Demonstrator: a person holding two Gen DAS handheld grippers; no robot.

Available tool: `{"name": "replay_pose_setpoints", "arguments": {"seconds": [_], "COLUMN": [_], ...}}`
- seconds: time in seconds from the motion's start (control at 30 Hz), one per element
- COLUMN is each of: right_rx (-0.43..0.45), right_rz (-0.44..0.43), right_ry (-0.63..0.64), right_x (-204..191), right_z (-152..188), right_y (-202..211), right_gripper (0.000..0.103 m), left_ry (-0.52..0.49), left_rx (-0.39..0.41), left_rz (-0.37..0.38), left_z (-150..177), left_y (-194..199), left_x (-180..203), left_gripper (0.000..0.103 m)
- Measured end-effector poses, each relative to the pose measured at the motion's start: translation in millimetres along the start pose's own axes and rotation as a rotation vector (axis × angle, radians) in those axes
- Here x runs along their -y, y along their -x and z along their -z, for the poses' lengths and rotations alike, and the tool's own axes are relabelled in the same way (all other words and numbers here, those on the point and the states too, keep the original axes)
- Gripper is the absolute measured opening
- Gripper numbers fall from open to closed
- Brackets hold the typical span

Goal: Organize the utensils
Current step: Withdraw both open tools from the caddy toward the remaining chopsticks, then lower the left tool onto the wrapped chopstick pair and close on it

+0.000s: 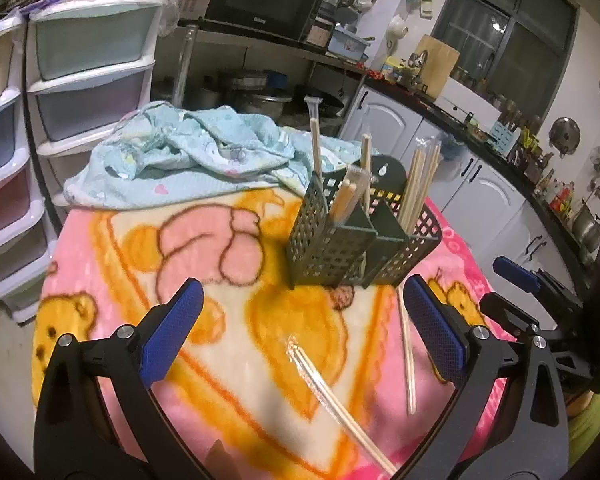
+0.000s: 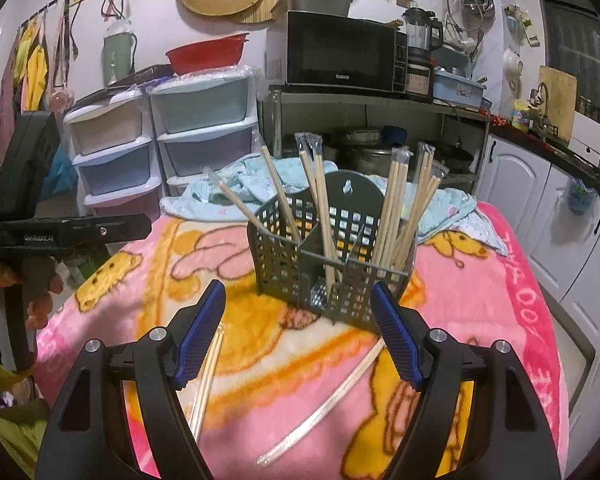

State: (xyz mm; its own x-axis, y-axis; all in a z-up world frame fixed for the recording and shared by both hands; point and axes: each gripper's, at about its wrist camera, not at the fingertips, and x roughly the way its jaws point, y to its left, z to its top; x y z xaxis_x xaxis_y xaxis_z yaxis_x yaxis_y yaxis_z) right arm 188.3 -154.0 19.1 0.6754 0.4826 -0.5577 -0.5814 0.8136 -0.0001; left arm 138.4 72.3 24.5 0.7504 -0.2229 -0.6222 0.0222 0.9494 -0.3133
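Below both gaping, empty hand-held grippers, wrapped chopsticks run off-frame.

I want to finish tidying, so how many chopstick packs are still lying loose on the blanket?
2: one wrapped pair between the left gripper's fingers, another pair near its right finger, before the basket. None looks hidden.

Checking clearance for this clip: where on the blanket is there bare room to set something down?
Free: the blanket left of the basket, up to the blue cloth. Crowded: in front of the basket, where wrapped chopsticks and a bare pair lie between both open grippers.
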Motion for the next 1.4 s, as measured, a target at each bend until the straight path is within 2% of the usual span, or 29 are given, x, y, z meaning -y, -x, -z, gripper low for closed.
{"name": "replay_pose_setpoints", "arguments": {"seconds": [0.77,1.4], "right_rx": [-0.107,-0.185], "right_rz": [-0.002,0.059], "right_ry": [-0.016,-0.1], "right_x": [-5,28], "right_z": [40,66], "right_y": [-7,-22], "right_gripper": [0.072,0.072], "left_ry": [-0.021,-0.076], "left_rx": [-0.097,-0.257], "left_rz": [0.013,0.056], "left_z": [38,80], "left_y": [-15,-58], "left_x": [8,32], "left_gripper": [0.092,0.092]}}
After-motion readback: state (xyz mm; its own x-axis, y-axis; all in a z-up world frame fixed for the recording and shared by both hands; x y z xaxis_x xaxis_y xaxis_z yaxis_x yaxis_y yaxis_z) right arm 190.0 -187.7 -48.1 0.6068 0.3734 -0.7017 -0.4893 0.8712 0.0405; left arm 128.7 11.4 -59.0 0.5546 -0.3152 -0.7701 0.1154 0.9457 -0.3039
